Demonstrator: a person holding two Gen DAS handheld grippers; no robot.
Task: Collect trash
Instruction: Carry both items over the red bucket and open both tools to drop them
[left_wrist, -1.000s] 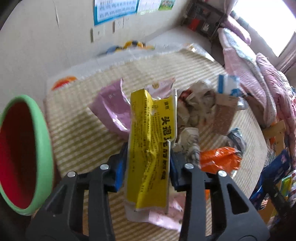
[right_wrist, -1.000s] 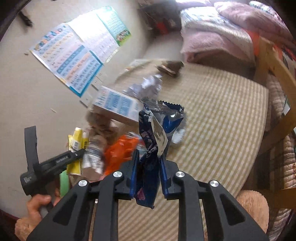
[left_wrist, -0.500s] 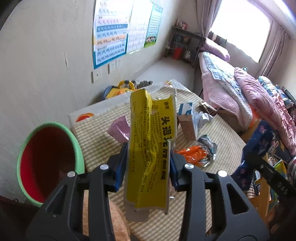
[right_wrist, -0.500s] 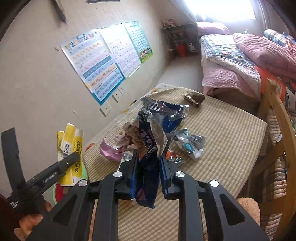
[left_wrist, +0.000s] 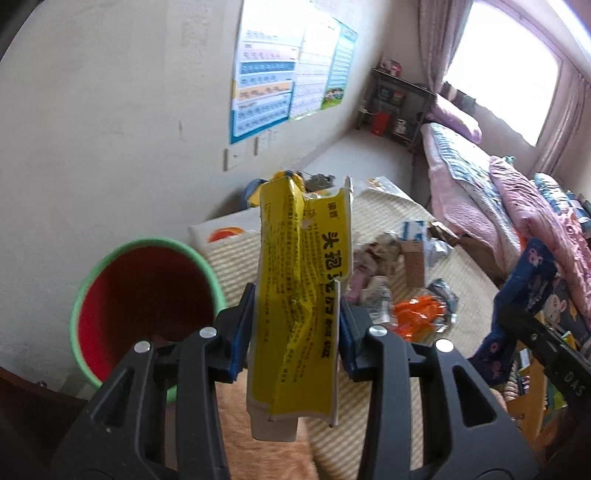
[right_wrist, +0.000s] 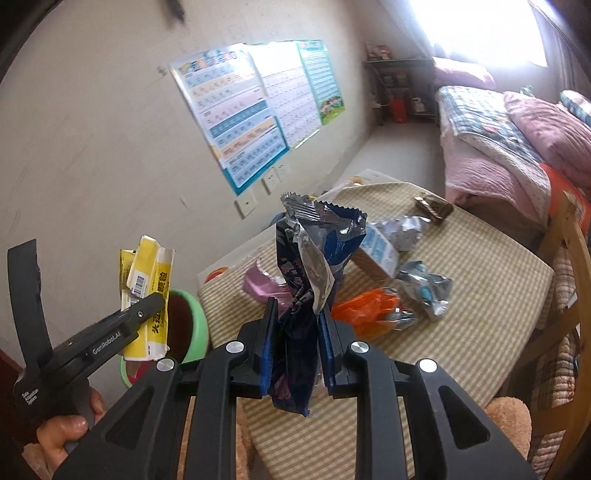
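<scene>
My left gripper (left_wrist: 297, 325) is shut on a crumpled yellow carton (left_wrist: 303, 295) and holds it in the air, just right of the green bin with a red inside (left_wrist: 144, 302). The carton also shows in the right wrist view (right_wrist: 147, 295), above the bin (right_wrist: 192, 328). My right gripper (right_wrist: 295, 347) is shut on a dark blue foil wrapper (right_wrist: 310, 273), held above the near edge of the striped table (right_wrist: 480, 295). More trash lies on the table: an orange bag (right_wrist: 369, 306), a pink wrapper (right_wrist: 262, 288), a blue-white box (right_wrist: 376, 254).
The bin stands on the floor at the table's left end, against the wall. A bed (right_wrist: 517, 147) lies beyond the table on the right. A wooden chair (right_wrist: 569, 295) stands at the table's right side. A plush toy (right_wrist: 506, 417) sits near the front.
Both grippers have lifted away from the trash pile with their items. The left one has swung toward the bin, which now sits closer to centre.
</scene>
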